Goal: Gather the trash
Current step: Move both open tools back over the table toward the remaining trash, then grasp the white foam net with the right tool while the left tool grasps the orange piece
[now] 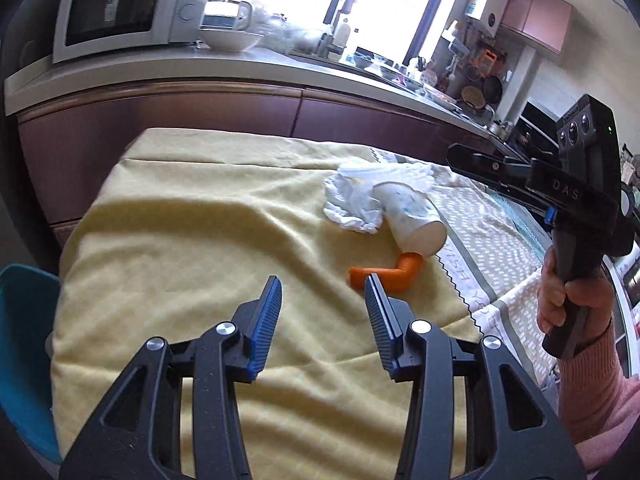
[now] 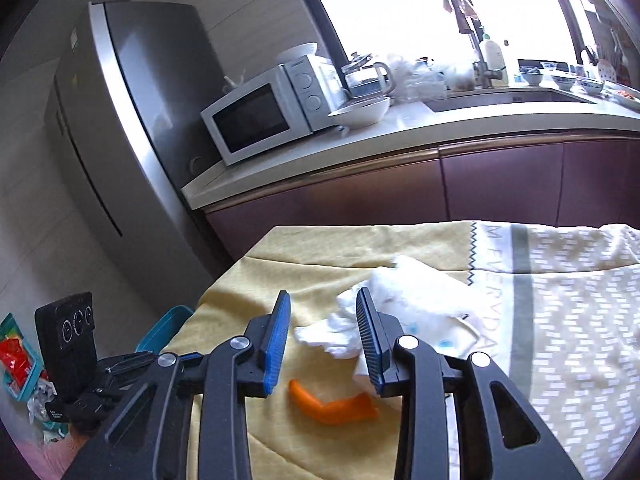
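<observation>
On the yellow tablecloth (image 1: pixel 192 240) lie three pieces of trash: a crumpled white tissue (image 1: pixel 352 200), a tipped-over paper cup (image 1: pixel 412 220) and an orange peel (image 1: pixel 384 274). My left gripper (image 1: pixel 324 300) is open and empty, hovering just before the peel. My right gripper (image 2: pixel 324 316) is open and empty above the tissue (image 2: pixel 400 304), with the peel (image 2: pixel 332 404) below it and the cup (image 2: pixel 436 340) partly hidden behind its right finger. The right gripper also shows in the left wrist view (image 1: pixel 472 156), above the cup.
A kitchen counter (image 1: pixel 280 64) with a microwave (image 1: pixel 120 8), bowl and sink stands behind the table. A patterned white cloth (image 2: pixel 560 320) covers the table's right part. A teal chair (image 1: pixel 24 340) stands at the left. A fridge (image 2: pixel 120 120) and a bin with trash (image 2: pixel 20 364) are further left.
</observation>
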Action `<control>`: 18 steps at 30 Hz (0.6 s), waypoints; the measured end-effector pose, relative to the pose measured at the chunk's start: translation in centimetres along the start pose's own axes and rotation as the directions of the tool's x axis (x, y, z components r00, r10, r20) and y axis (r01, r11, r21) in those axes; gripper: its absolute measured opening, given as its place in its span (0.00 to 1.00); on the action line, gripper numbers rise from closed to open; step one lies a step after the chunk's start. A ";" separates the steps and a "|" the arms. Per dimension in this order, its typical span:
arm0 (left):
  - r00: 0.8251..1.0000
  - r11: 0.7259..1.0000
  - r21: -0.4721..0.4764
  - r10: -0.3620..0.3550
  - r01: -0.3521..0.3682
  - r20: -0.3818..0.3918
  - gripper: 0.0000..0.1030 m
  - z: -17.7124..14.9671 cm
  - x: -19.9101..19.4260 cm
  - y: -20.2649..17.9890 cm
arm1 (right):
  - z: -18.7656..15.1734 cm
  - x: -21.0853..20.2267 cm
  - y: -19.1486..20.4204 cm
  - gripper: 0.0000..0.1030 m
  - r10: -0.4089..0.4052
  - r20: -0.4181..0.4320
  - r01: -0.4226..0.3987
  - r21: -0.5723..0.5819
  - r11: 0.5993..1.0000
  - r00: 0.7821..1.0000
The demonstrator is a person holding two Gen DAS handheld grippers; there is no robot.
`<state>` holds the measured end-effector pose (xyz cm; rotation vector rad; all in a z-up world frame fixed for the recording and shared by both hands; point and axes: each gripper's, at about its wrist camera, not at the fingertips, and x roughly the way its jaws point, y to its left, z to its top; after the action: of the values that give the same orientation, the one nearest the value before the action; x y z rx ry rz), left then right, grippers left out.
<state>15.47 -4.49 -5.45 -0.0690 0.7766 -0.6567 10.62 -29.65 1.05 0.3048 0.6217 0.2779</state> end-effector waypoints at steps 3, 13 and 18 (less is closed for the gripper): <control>0.999 0.999 0.045 -0.017 0.018 -0.037 0.42 0.5 2.3 -2.2 | 0.4 0.1 -2.0 0.41 -0.053 0.012 0.053 0.005 0.999 0.999; 0.992 0.981 0.182 -0.040 0.062 -0.119 0.44 1.1 6.8 -6.5 | 0.3 3.2 -3.6 0.53 -0.141 -0.058 0.136 -0.087 0.987 0.988; 0.989 0.961 0.273 -0.012 0.052 -0.145 0.44 0.8 8.1 -7.9 | 0.1 4.6 -3.6 0.49 -0.161 -0.083 0.150 -0.132 0.980 0.983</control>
<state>16.14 -15.64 -7.64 0.2229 0.8146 -0.8020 14.87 -31.37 -2.57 0.1213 0.7132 0.1805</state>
